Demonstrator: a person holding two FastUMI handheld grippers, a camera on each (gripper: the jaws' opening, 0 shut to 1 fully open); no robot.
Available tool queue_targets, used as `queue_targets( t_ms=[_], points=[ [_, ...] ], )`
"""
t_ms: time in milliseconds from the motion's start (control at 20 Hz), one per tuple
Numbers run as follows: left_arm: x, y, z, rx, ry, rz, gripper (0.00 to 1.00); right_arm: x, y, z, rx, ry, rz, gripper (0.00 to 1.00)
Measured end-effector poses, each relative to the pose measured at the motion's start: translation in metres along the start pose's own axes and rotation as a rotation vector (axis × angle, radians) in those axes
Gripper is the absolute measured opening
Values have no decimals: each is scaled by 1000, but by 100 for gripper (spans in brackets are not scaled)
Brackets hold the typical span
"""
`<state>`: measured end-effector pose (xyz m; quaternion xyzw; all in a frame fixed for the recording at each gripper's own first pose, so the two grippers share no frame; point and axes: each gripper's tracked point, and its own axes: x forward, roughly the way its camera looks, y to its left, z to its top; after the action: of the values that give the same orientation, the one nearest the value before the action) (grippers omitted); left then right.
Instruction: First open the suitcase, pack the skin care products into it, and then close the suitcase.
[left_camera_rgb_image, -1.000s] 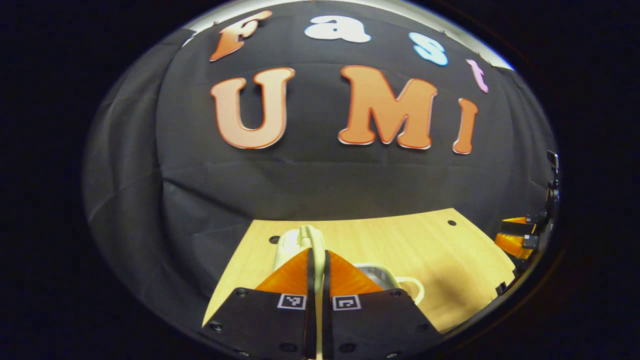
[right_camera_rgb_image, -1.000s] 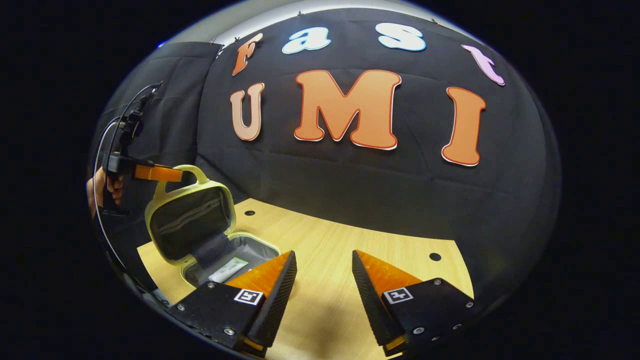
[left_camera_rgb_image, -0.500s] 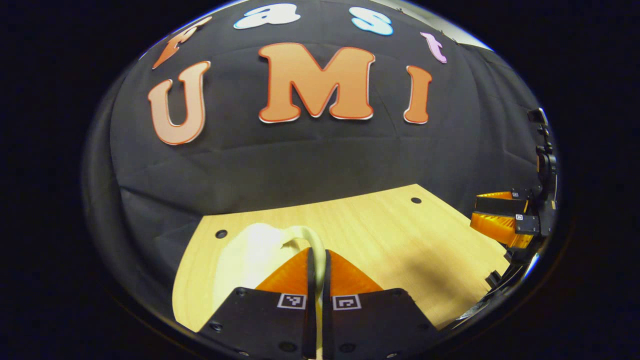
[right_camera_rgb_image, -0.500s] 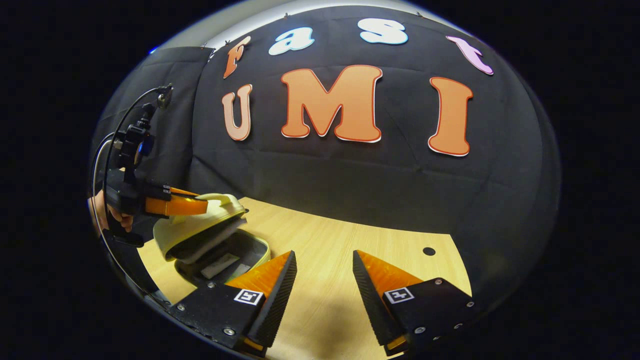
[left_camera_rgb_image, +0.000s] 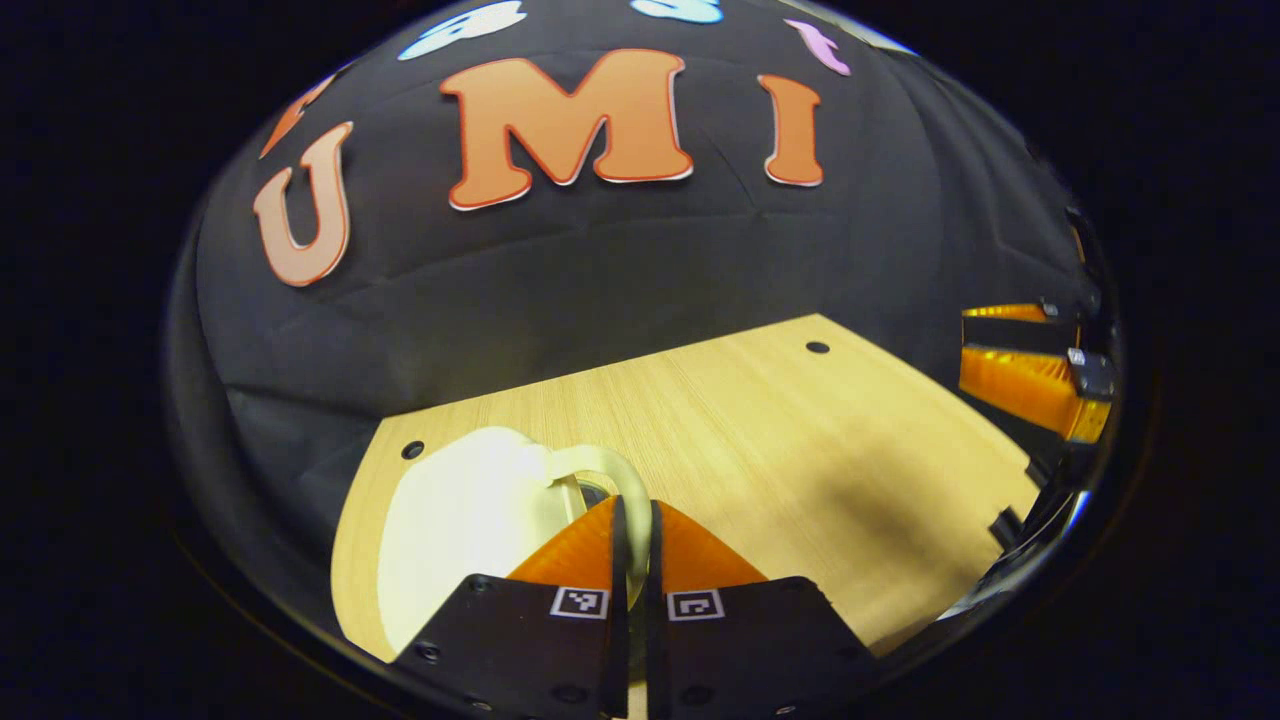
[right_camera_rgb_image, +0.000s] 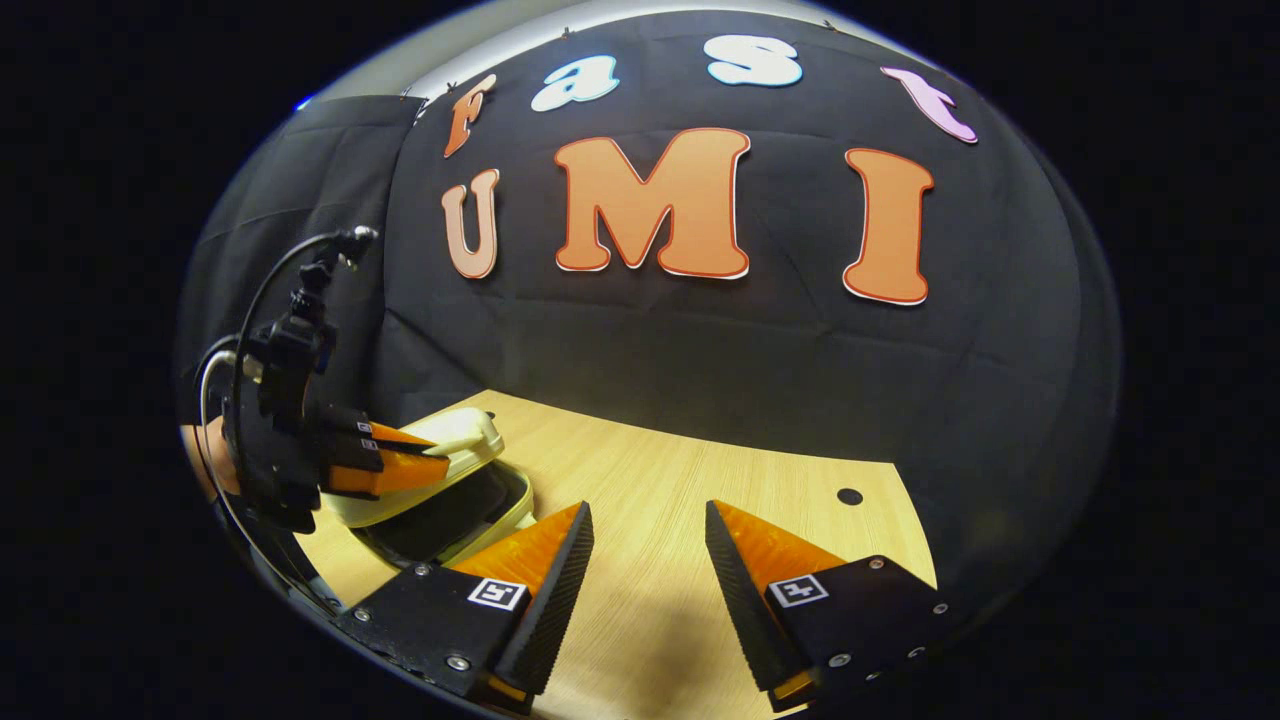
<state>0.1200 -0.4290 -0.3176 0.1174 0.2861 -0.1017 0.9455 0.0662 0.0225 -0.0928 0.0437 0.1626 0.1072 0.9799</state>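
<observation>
Pinching the pale looped handle (left_camera_rgb_image: 612, 470) of the small cream suitcase (left_camera_rgb_image: 465, 525), the left gripper (left_camera_rgb_image: 633, 515) has its two fingers pressed together on the strap at the bottom centre of the left gripper view. The case lies at the lower left of that view on the light wooden table (left_camera_rgb_image: 800, 450). In the right gripper view the suitcase (right_camera_rgb_image: 440, 480) sits at the left edge, its lid (right_camera_rgb_image: 450, 445) tilted low over the base with a dark gap showing beneath, and the left gripper (right_camera_rgb_image: 425, 465) reaches onto the lid. The right gripper (right_camera_rgb_image: 648, 515) hangs over bare tabletop at the bottom centre, fingers spread apart and holding nothing, well apart from the case.
</observation>
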Motion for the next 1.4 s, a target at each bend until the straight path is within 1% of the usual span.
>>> queue_targets(
  t_ms=[50,100,150,200,300,350,400,500,550,600,650,700,750,850,1000,1200,1350,1400],
  points=[
    [2,-8,-5,-3,11,-16,10,-1,0,2,-3,-6,-5,74],
    [1,-19,-4,-29,-4,-45,13,-3,-1,4,-4,-13,-9,74],
    [-2,-30,2,-51,-28,-72,15,-5,-2,6,-5,-21,-12,74],
    [-7,-37,11,-50,-54,-82,14,-5,-4,9,-4,-30,-20,75],
    [-17,-44,29,-28,-94,-85,25,-10,-9,15,-2,-50,-39,79],
    [-21,-50,36,-30,-112,-94,33,-11,-12,20,1,-64,-48,80],
    [-26,-56,44,-39,-135,-97,30,-13,-15,26,5,-79,-63,82],
    [-36,-70,61,-64,-178,-114,43,-17,-19,38,12,-119,-80,84],
    [-40,-77,66,-66,-184,-121,65,-18,-23,42,3,-131,-96,85],
    [-44,-81,73,-62,-199,-115,73,-18,-28,41,-8,-134,-114,86],
    [-48,-85,80,-56,-219,-106,80,-17,-30,40,-14,-137,-128,87],
    [-51,-85,85,-53,-241,-85,82,-18,-30,44,-18,-149,-136,88],
    [-55,-83,92,-57,-265,-52,88,-22,-31,50,-22,-167,-146,89],
    [-61,-77,100,-97,-308,5,98,-26,-35,63,-27,-214,-165,90],
    [-73,-65,117,-160,-382,91,98,-31,-41,65,-35,-229,-178,92],
    [-96,-58,136,-209,-495,172,98,-39,-49,76,-28,-281,-178,93],
    [-108,-63,141,-239,-544,200,97,-46,-50,77,-67,-327,-174,94],
    [-109,-67,140,-240,-547,197,98,-47,-50,78,-79,-338,-174,94]
  ],
)
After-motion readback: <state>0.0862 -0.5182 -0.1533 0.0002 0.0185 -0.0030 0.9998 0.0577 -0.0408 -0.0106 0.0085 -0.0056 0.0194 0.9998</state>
